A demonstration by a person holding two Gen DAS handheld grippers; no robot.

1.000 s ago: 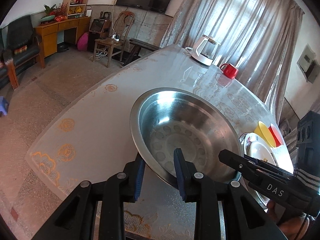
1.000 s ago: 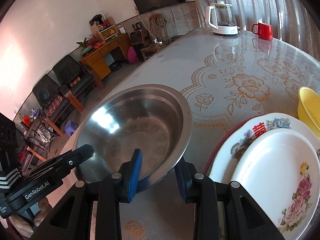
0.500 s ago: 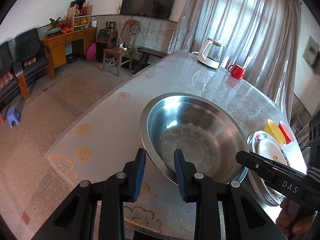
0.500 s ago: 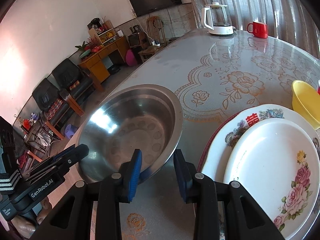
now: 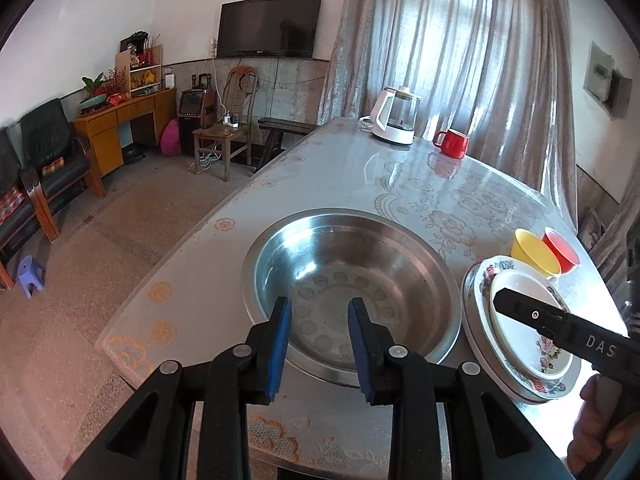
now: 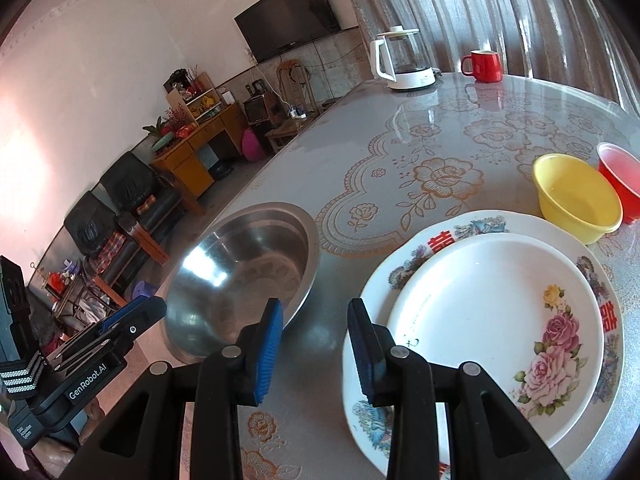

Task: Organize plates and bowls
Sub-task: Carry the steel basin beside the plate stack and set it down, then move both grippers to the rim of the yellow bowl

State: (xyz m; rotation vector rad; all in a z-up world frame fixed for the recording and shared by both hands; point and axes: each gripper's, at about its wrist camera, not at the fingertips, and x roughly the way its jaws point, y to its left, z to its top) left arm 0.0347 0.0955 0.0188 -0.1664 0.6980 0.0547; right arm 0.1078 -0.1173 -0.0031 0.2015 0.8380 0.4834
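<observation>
— What sits on the table [image 5: 348, 184], from the left?

— First one steel basin [image 5: 352, 292], near the table's left edge, flat on the lace-patterned cover. Nothing lies in it; its bottom shows a ring of round dimples.

— And the left gripper [image 5: 320, 336]?

— It hovers over the basin's near rim, its blue fingers [image 5: 280, 340] set moderately apart with nothing between them. They do not touch the metal as far as I can see.

— What comes next to the right?

— A stack of plates just beside the basin: a small white plate [image 6: 496, 316] with pink roses lies on a larger floral plate [image 6: 404, 276] with red characters. In the left view a further red-edged rim shows beneath, so perhaps three; I cannot tell for sure.

— The right gripper [image 6: 316, 344]?

— It hangs above the bare strip between basin and stack, fingers likewise apart and holding nothing.

— Further right?

— Two small bowls, touching: one yellow bowl [image 6: 576, 196] just behind the plates, one red bowl [image 6: 620, 172] beside it. Both look empty.

— Anything at the far end?

— One white kettle [image 6: 404, 60] with a glass body and one red mug [image 6: 482, 66], well apart from the dishes.
</observation>
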